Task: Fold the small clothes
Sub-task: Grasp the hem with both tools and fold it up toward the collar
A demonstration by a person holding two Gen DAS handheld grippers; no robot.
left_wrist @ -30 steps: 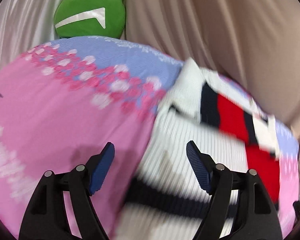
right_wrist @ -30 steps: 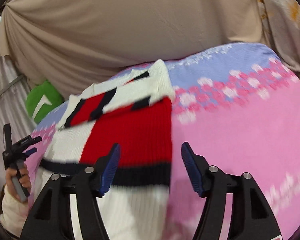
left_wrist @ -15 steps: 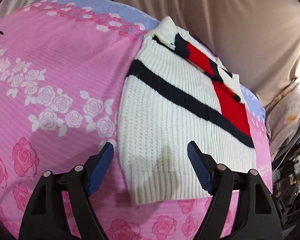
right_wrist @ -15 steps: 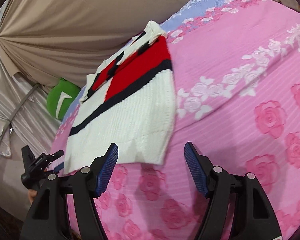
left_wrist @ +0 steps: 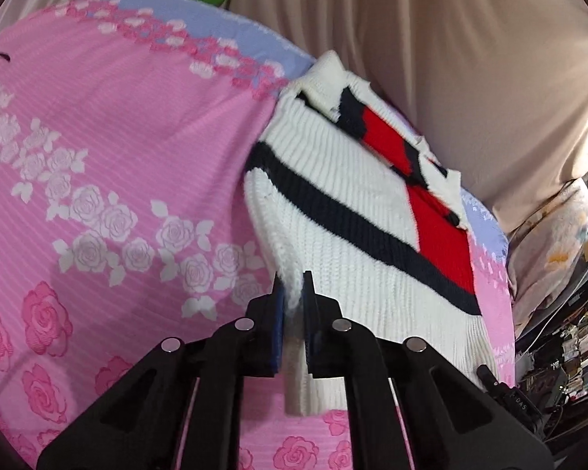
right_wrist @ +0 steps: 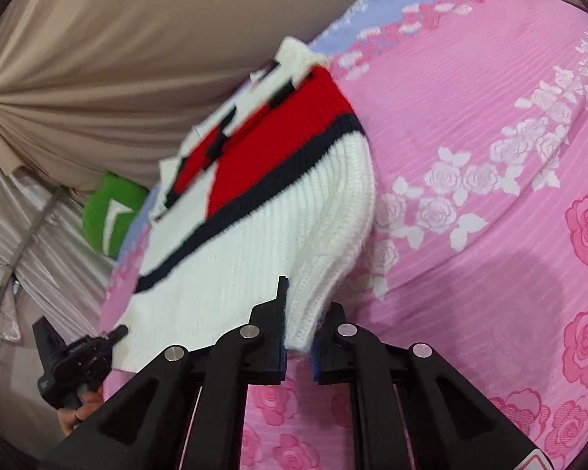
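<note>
Gripping the near hem of a small knitted sweater [left_wrist: 333, 211] at both lower corners: left gripper [left_wrist: 292, 313] pinched shut on the white ribbing at the sweater's left corner, right gripper [right_wrist: 300, 321] likewise clamped on the right corner, with knit bunched between the pads in each view. Lying otherwise flat on a bed [left_wrist: 98, 156], collar toward the far edge, red panel and dark stripe facing up, near hem lifted a little off the cover. Judged an early stage of the fold: sleeves not clearly visible, possibly tucked in already, but the body not yet doubled over; bringing the hem up toward the collar and smoothing the result probably left to do. Covering the bed, a pink sheet with rose prints and a pale blue band along the far edge, soft and likely to drag on the wool. Beyond that edge, a beige curtain [left_wrist: 450, 58] and a green cushion [right_wrist: 109, 215] at the far left corner. Off the right edge of the bed, cluttered shelves [left_wrist: 576, 333], too small and blurred to identify. Visible in the right wrist view, the other gripper's handle held in a hand [right_wrist: 78, 411].
</note>
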